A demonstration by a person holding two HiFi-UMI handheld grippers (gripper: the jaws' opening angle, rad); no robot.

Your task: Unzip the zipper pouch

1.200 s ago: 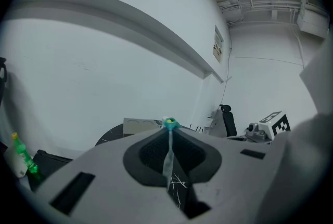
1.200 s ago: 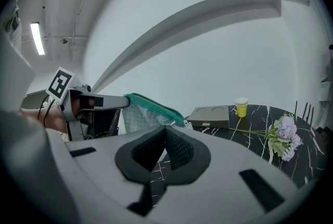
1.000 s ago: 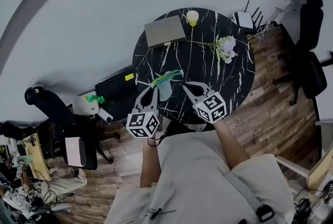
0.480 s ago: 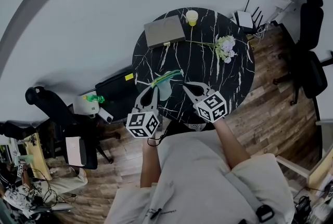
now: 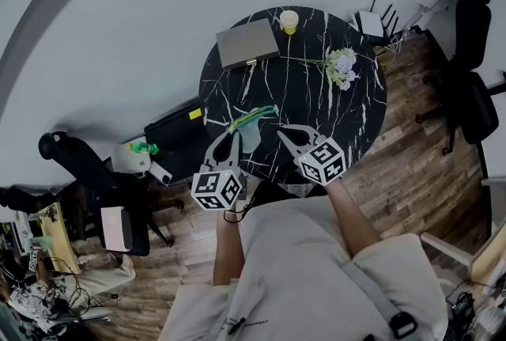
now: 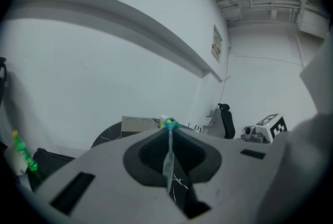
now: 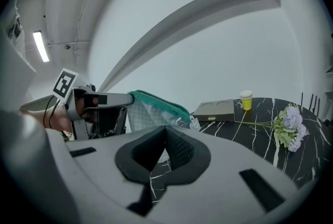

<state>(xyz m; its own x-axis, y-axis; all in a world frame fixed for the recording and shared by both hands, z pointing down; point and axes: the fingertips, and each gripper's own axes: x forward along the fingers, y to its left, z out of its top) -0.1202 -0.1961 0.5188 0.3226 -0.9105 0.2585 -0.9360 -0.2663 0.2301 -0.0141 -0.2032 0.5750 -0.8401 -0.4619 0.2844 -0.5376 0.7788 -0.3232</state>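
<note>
Bridging left tool, right tool (both pinching): pouch.

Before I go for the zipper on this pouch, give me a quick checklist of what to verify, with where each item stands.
1. Left claw shut on pouch edge: ok.
2. Right claw on zipper pull: not ok; it is shut, with the pull beside its tips.
3. Pouch held upright, zipper on top: ok.
4. Cup and flowers away from the pouch: ok.
5. Zipper free of snags: cannot tell.
</note>
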